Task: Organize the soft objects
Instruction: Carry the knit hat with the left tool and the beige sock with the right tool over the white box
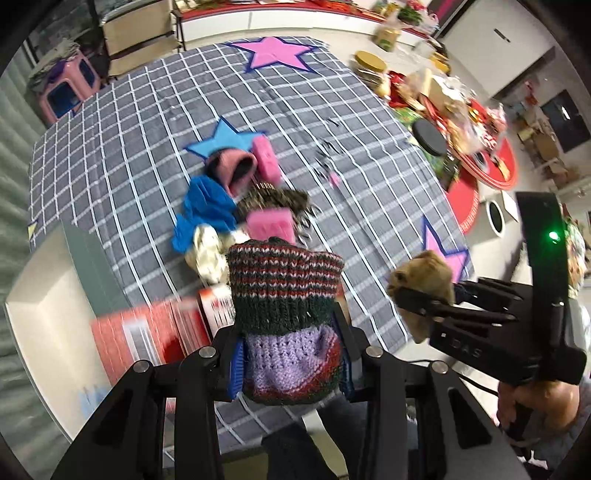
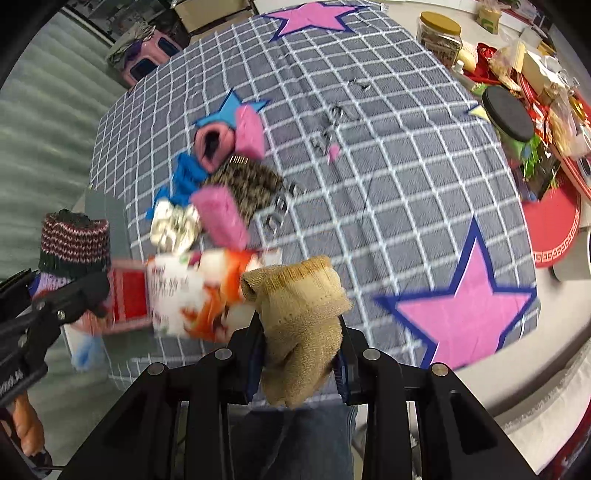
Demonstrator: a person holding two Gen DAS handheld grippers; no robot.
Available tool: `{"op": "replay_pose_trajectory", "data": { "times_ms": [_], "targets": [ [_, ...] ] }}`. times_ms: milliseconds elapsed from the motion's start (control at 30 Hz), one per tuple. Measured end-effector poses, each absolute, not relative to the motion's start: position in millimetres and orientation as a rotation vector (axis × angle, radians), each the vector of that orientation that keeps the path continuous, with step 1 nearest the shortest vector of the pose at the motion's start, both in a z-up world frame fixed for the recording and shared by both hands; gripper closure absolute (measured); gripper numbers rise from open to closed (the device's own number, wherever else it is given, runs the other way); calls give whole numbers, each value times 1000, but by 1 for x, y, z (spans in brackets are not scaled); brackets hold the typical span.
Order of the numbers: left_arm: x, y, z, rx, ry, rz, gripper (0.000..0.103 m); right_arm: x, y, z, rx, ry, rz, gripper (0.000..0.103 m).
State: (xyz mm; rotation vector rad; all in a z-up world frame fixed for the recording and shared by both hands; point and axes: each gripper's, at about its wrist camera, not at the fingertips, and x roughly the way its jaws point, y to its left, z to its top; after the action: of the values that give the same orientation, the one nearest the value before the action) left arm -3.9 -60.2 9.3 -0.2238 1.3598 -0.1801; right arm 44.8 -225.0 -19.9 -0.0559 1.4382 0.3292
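My left gripper [image 1: 291,369] is shut on a striped knitted piece [image 1: 284,280] in red, dark green and lilac, held above the table's near edge. To its right, my right gripper [image 1: 417,302] is shut on a tan knitted cloth [image 1: 428,269]. The right wrist view shows that gripper [image 2: 299,362] clamping the tan cloth [image 2: 303,302], with the left gripper [image 2: 55,291] and striped knit [image 2: 74,243] at far left. A pile lies mid-table: two pink sponges [image 1: 271,223], a pink hat [image 1: 232,170], a blue cloth [image 1: 207,206], a leopard-print fabric [image 1: 273,197] and a silvery cloth [image 1: 208,254].
The grey checked tablecloth [image 1: 369,166] has pink and blue stars. A white tray [image 1: 37,314] and a red box [image 1: 140,332] sit at the near left. Metal clips [image 1: 325,162] lie mid-table. Jars [image 2: 439,33], a black lid [image 1: 430,136] and clutter crowd the right.
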Motion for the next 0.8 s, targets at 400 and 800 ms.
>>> {"op": "replay_pose_trajectory", "data": {
  "times_ms": [400,800],
  "targets": [
    [-80,-52,11,-168,1349,-192,61,-35,-190,-31,-111,1484,403,70],
    [-131,16,17,-288,1285,-6,61,-70,-122,-18,-260,1436,605,70]
  ]
}}
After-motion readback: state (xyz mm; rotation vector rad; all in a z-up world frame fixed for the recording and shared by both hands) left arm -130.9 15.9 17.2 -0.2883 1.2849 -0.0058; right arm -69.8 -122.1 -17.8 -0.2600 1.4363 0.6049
